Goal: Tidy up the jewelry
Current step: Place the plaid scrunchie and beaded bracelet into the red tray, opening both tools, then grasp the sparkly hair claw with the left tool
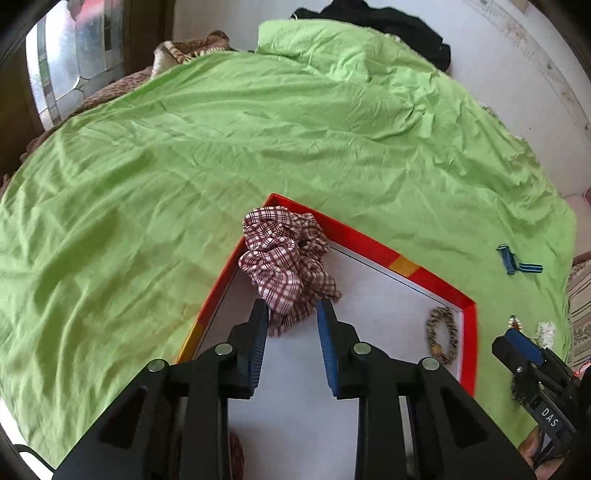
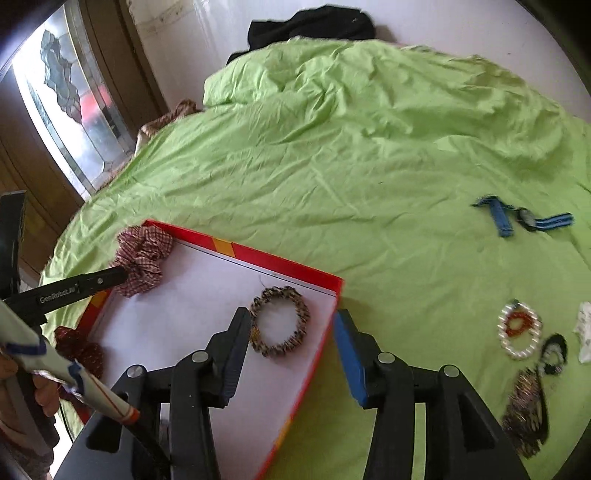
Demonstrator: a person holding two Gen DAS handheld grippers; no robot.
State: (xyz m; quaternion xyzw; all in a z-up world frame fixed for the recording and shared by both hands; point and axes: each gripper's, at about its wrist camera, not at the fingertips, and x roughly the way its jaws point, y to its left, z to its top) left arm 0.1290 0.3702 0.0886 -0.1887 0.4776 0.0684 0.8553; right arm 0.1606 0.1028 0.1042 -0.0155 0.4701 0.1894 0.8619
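Note:
A shallow red box [image 1: 369, 240] with a white floor lies on a green bedsheet. A checked red-and-white scrunchie [image 1: 288, 258] sits in its far corner. My left gripper [image 1: 291, 314] is open, and the scrunchie's near edge lies between its tips. A brown beaded bracelet [image 2: 301, 314] lies flat on the box floor [image 2: 207, 295] near the right wall. My right gripper [image 2: 291, 321] is open over it, its left finger at the bracelet's edge and its right finger outside the box wall. A dark red scrunchie [image 2: 79, 350] lies at the box's near left.
On the sheet [image 2: 369, 147] right of the box lie a blue watch strap [image 2: 517, 218], a pearl bracelet [image 2: 517, 350] around a red one, a dark beaded necklace [image 2: 528, 406] and a white item [image 2: 585, 328]. Black clothing [image 2: 314, 26] lies at the far end.

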